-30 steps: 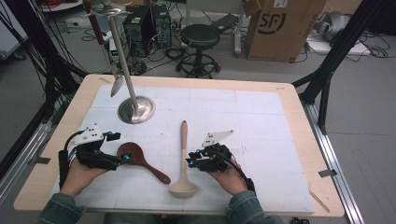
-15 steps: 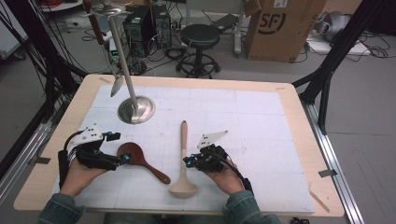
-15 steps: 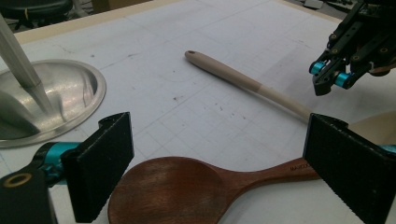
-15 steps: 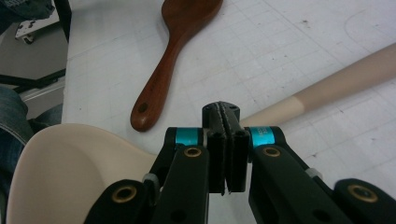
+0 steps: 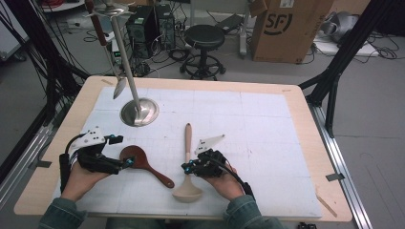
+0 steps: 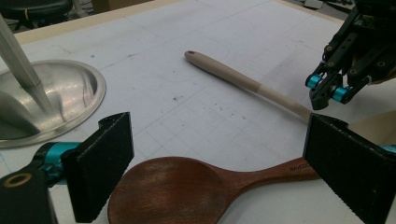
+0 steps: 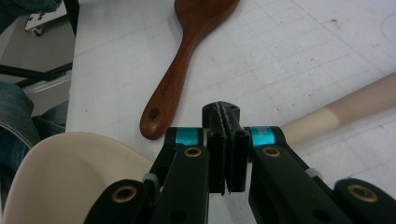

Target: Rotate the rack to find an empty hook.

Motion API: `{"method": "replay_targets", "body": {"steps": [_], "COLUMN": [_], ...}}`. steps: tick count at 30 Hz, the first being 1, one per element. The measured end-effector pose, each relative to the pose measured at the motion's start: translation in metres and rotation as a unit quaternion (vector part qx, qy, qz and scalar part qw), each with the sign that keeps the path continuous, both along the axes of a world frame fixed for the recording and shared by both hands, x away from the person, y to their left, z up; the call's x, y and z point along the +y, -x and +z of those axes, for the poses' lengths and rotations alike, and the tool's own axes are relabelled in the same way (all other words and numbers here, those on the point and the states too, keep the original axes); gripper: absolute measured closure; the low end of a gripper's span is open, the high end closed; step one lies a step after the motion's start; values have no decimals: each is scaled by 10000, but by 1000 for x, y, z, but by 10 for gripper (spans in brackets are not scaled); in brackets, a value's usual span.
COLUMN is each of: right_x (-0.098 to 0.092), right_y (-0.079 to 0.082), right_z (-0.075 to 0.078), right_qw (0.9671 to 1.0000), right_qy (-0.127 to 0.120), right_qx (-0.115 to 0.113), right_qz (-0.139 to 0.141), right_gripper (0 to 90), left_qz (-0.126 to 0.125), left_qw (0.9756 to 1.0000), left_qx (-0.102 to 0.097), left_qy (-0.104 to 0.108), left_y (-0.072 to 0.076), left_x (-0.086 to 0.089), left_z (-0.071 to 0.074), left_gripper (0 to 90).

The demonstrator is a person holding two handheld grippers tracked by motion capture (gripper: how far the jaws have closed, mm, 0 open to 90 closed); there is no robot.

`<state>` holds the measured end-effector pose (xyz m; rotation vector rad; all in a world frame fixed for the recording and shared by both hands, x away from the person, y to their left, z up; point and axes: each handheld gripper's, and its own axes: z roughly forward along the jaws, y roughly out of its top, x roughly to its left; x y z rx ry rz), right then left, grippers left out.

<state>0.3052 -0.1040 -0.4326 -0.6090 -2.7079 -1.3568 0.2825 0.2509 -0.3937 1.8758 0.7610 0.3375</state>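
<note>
A pale beige ladle (image 5: pixel 187 143) lies on the white mat, bowl toward me. My right gripper (image 5: pixel 186 166) rests at its neck. In the right gripper view the gripper (image 7: pixel 226 112) has just closed. Its pads meet with nothing between them, and the ladle's handle (image 7: pixel 355 107) passes underneath. A dark wooden spoon (image 5: pixel 136 156) lies to the left. My left gripper (image 6: pixel 222 140) stands wide open with the spoon's bowl (image 6: pixel 163 191) between its jaws, and neither pad touches it.
A steel stand (image 5: pixel 139 112) with a round base and a tall pole rises at the back left of the mat. A utensil (image 5: pixel 119 88) hangs from its top. The table's wooden edge (image 5: pixel 305 95) frames the mat. A stool and boxes stand on the floor beyond.
The right gripper's jaws have come together at the ladle's neck. Both hands have stayed nearly where they were, and the spoon and ladle have not moved.
</note>
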Motion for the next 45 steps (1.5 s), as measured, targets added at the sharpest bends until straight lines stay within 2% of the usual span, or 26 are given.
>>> {"method": "replay_targets", "body": {"steps": [18,30,41,45], "right_x": [10,16,17,17], "right_y": [3,4,5,5], "right_z": [-6,-10,-13,-13], "right_qw": [9997,9993,9984,9983], "right_qy": [96,223,436,447], "right_qx": [34,65,57,50], "right_qz": [208,299,355,369], "right_gripper": [893,893,893,894], "left_qz": [-16,-27,-56,28], "left_qw": [10000,10000,10000,10000], "left_qx": [13,0,-13,-56], "left_qy": [20,17,-3,5], "left_y": [-1,-1,0,0], "left_x": [0,0,-1,-1], "left_z": [0,-1,-1,-1], "left_gripper": [93,93,93,90]}}
